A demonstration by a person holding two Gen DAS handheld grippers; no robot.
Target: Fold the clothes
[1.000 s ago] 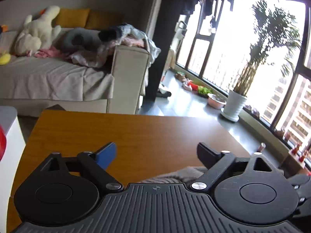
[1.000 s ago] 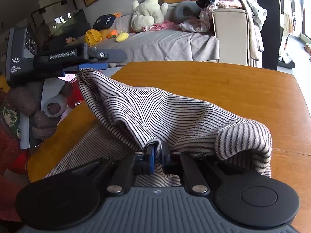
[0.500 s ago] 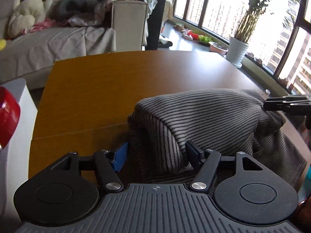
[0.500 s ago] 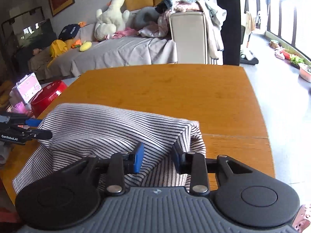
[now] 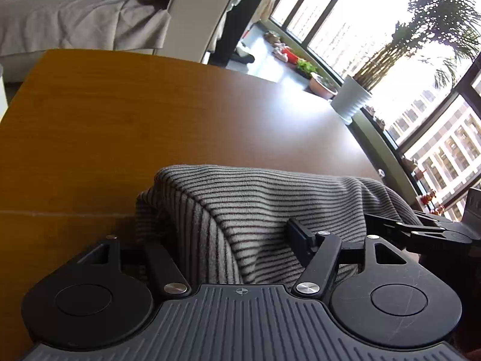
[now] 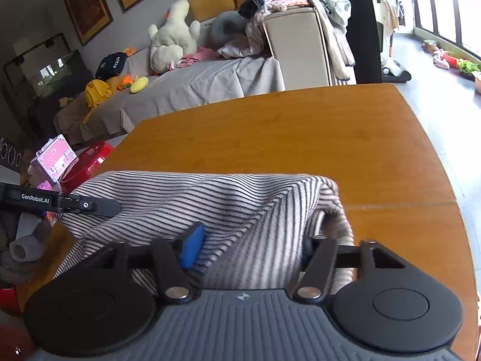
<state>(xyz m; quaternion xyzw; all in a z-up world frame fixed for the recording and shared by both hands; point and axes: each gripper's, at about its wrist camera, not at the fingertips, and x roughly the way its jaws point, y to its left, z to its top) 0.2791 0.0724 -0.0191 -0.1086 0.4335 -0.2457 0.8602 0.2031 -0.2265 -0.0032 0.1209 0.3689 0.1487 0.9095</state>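
Note:
A grey garment with thin dark stripes lies folded over at the near edge of the wooden table. My left gripper is open, its jaws spread either side of the garment's left folded end. My right gripper is open too, spread around the garment's right end. Each gripper shows in the other's view: the right one at the garment's right edge, the left one at its left edge. The left finger of my left gripper is hidden behind cloth.
A grey sofa with a plush toy and heaped clothes stands beyond the table. A red bin and pink case sit left of the table. A potted plant stands by the windows.
My right gripper has let go of the striped garment and opened wide. The garment has dropped from hanging to lying folded on the table. My left gripper has come down around its left end.

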